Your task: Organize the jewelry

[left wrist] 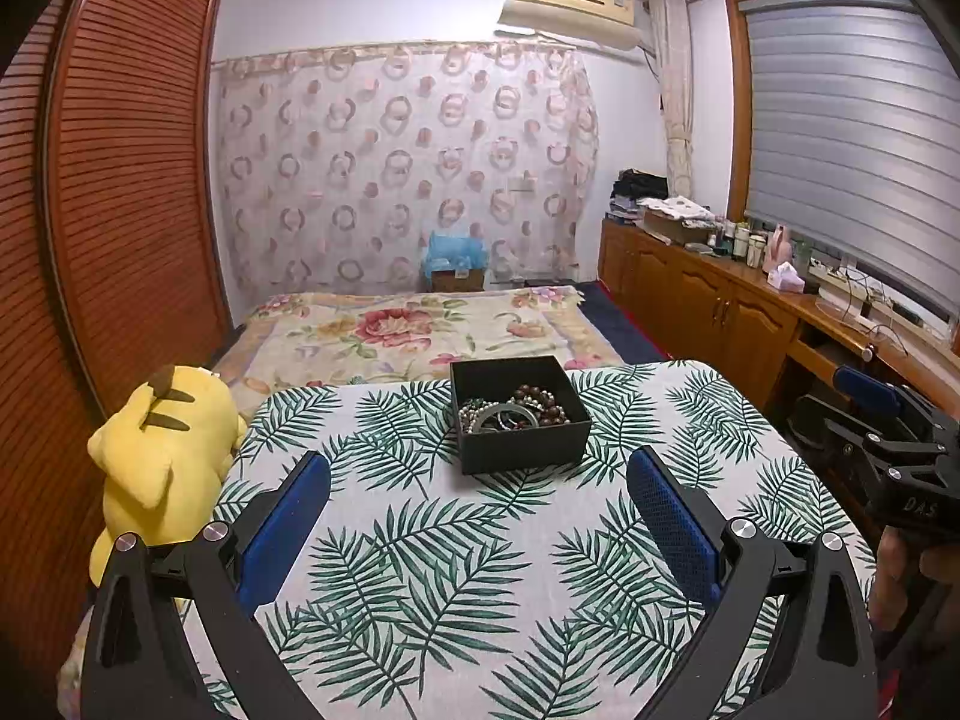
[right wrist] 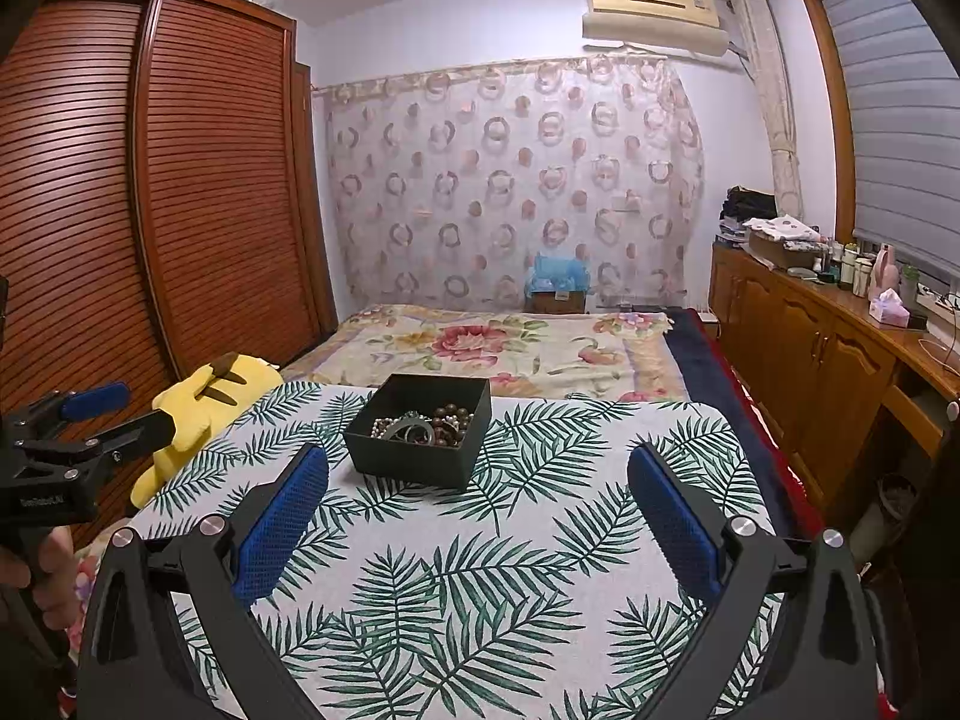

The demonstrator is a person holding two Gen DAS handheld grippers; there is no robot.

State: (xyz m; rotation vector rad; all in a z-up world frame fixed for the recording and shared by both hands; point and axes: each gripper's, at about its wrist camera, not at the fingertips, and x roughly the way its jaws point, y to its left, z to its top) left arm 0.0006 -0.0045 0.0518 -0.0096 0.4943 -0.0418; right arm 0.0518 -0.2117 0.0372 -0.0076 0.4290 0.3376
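Note:
A black open box (left wrist: pixel 522 450) stands on the leaf-print table (left wrist: pixel 420 570). It holds jewelry (left wrist: pixel 516 411): brown bead bracelets, pearl strands and a bangle. My left gripper (left wrist: pixel 480 468) is open and empty, held above the table just short of the box. In the right wrist view the box (right wrist: pixel 414 462) sits ahead and left, with the jewelry (right wrist: pixel 426 423) inside. My right gripper (right wrist: pixel 480 468) is open and empty, close to the box's right front. Each gripper shows at the edge of the other's view, the right one (left wrist: pixel 888 450) and the left one (right wrist: pixel 78 444).
A yellow plush toy (left wrist: pixel 162 456) lies against the table's left edge. A bed with a floral blanket (left wrist: pixel 414 330) is behind the table. A wooden wardrobe (left wrist: pixel 120 192) stands at the left. A wooden sideboard (left wrist: pixel 720 294) with bottles runs along the right.

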